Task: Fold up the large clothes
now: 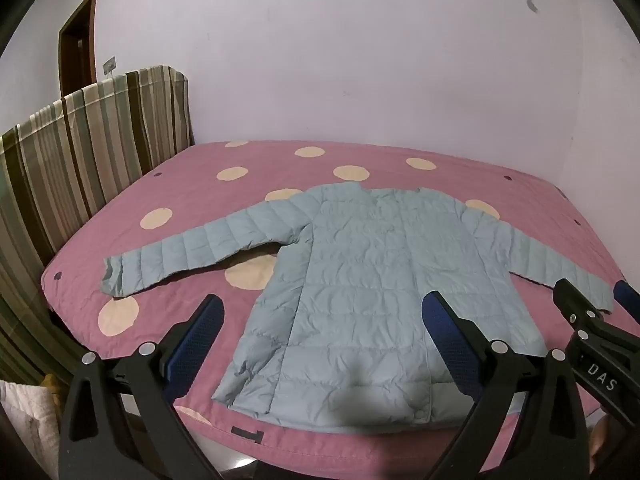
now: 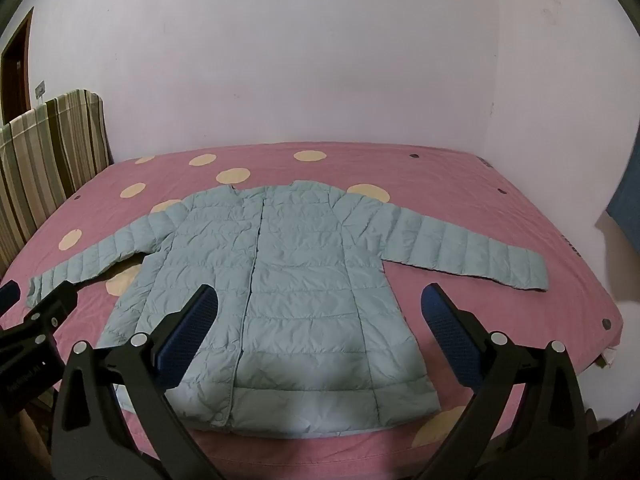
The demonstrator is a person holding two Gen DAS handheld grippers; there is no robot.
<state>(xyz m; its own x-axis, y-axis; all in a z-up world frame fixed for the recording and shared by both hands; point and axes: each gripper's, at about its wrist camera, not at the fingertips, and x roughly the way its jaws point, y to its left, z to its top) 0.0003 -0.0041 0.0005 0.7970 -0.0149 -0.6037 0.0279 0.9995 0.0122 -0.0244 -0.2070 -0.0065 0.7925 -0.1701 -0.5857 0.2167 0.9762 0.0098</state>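
A light blue quilted puffer jacket (image 1: 360, 280) lies flat and face up on the pink bed, both sleeves spread out sideways. It also shows in the right wrist view (image 2: 288, 292). My left gripper (image 1: 324, 304) is open and empty, held above the jacket's hem near the bed's front edge. My right gripper (image 2: 320, 296) is open and empty, also above the hem. The right gripper's tip (image 1: 592, 312) shows at the right of the left wrist view, near the jacket's right cuff. The left gripper's tip (image 2: 36, 312) shows at the left of the right wrist view.
The bed has a pink cover with cream dots (image 1: 200, 184). A striped headboard (image 1: 80, 152) stands at the left. White walls (image 2: 320, 60) close the far side and right. A brown door (image 1: 80, 48) is at the far left. A blue item (image 2: 628, 200) hangs at the right.
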